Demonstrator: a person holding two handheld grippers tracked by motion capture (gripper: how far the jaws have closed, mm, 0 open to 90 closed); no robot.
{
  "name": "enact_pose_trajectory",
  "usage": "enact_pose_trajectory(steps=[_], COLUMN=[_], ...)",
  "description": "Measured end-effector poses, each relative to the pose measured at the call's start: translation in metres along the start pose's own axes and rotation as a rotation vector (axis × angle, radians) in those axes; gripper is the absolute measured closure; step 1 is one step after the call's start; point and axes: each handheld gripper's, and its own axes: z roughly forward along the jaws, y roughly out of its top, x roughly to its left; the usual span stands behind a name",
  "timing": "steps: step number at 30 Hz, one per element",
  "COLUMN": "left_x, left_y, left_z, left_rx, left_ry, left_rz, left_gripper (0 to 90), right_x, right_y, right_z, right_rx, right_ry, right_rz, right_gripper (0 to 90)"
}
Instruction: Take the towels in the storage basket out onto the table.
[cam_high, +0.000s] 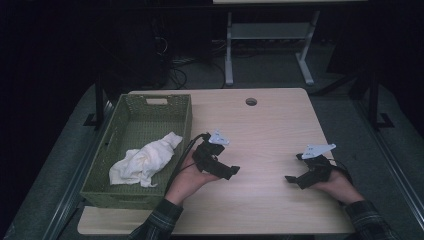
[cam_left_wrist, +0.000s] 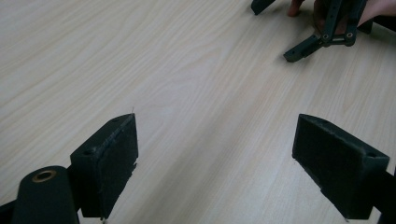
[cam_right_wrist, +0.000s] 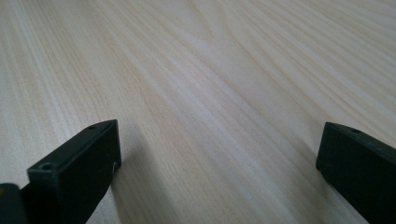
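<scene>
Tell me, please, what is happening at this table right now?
A person rests both hands on the wooden table, a two-jaw gripper in each. The left gripper and the right gripper are both open and hold nothing, with bare tabletop between their jaws. A crumpled white cloth lies inside the green basket at the table's left side, apart from both grippers.

High view: fixed overhead, facing forward and down on the whole table (cam_high: 270, 130). Both gripper views: low, close to the tabletop, looking along their own jaws across its bare wood, shared with the high view.
</scene>
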Motion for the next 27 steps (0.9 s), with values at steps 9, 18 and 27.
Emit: enact_pose_trajectory(steps=[9, 18, 27], left_x=[0.010, 0.017, 0.028], left_y=[0.011, 0.008, 0.001], left_z=[-0.016, -0.030, -0.045], left_rx=[-0.031, -0.058, -0.081], left_ry=[0.001, 0.012, 0.050], left_rz=[0.029, 0.054, 0.049], left_gripper=[14.5, 16.4, 16.2], right_x=[0.000, 0.000, 0.001], right_y=[0.000, 0.000, -0.001], right_z=[0.000, -0.001, -0.001], right_rx=[0.000, 0.002, 0.000], right_ry=[0.000, 0.000, 0.000], right_rz=[0.000, 0.003, 0.001], right_gripper=[0.0, 0.0, 0.0])
